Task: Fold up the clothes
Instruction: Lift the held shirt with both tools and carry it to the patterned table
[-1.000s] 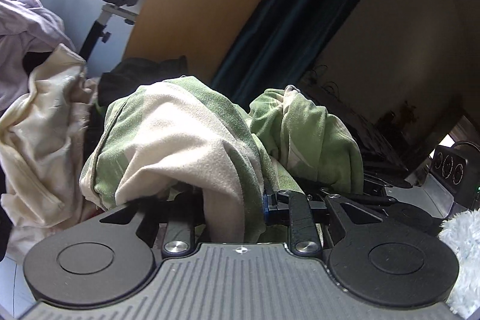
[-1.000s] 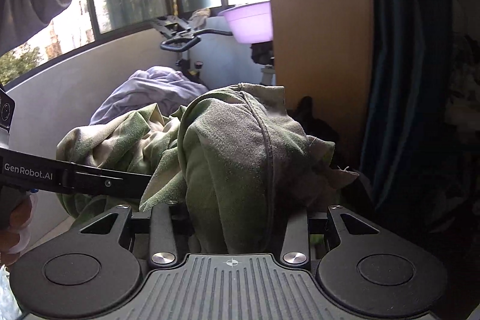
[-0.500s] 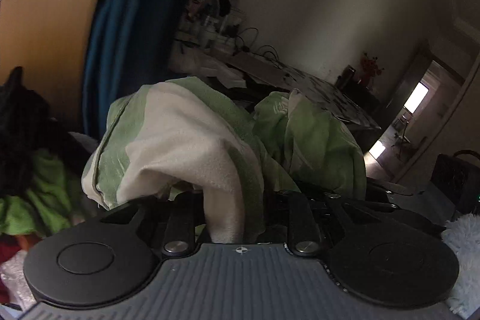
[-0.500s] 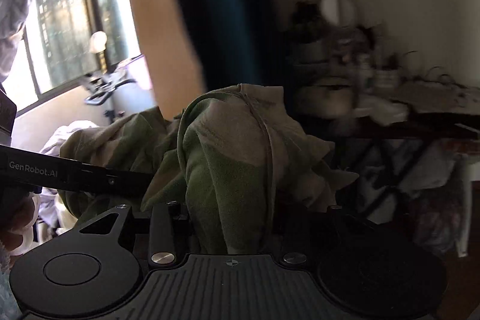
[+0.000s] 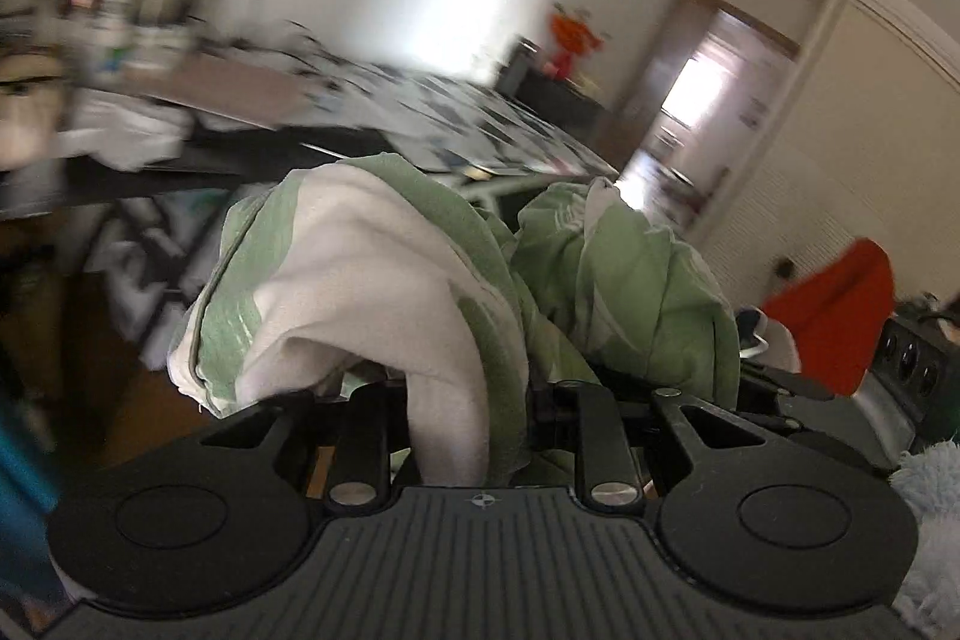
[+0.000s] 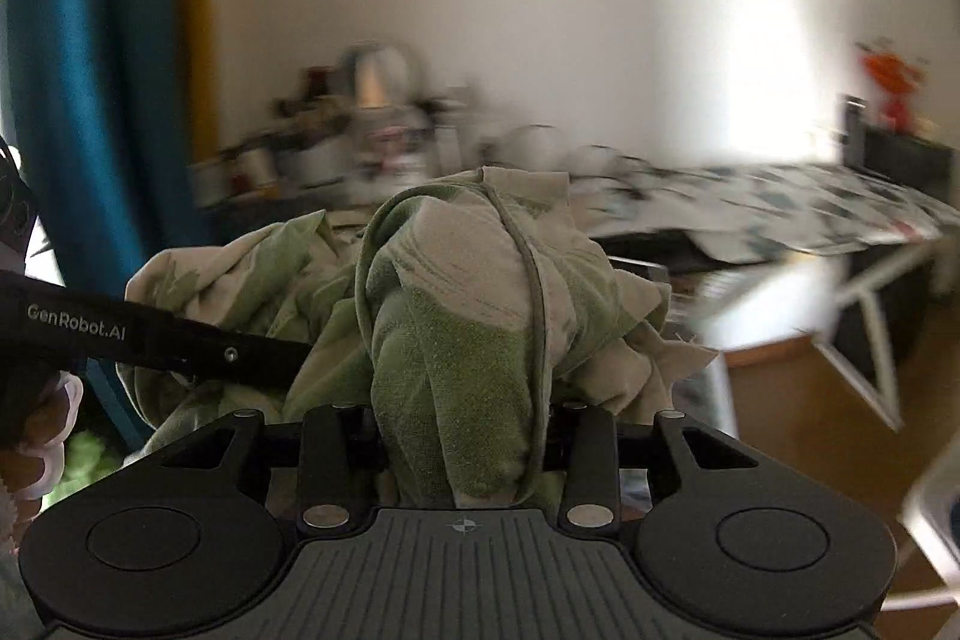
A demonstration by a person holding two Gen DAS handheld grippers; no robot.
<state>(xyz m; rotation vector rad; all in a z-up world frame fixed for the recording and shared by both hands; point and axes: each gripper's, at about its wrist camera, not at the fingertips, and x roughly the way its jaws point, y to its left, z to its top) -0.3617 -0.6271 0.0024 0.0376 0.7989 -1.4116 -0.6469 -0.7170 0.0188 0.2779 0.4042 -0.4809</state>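
A green and cream garment (image 5: 372, 280) is bunched over my left gripper (image 5: 474, 388), which is shut on a fold of it; the fingertips are buried in cloth. The same green garment (image 6: 480, 316) is heaped over my right gripper (image 6: 462, 412), shut on another part of it. In the right wrist view the other gripper's black finger (image 6: 180, 340) reaches in from the left into the cloth, with a hand (image 6: 30, 436) behind it. The garment hangs in the air between both grippers.
A long table with a patterned cloth (image 6: 780, 202) stands ahead, its far end cluttered with jars and bottles (image 6: 372, 124). A blue curtain (image 6: 66, 70) hangs at the left. A red cloth (image 5: 834, 304), a doorway (image 5: 714, 100) and wooden floor (image 6: 798, 388) lie to the right.
Both grippers have swung right with the garment held: the window, exercise bike and clothes pile left the views, and the table, wall and doorway came in. The grips are unchanged.
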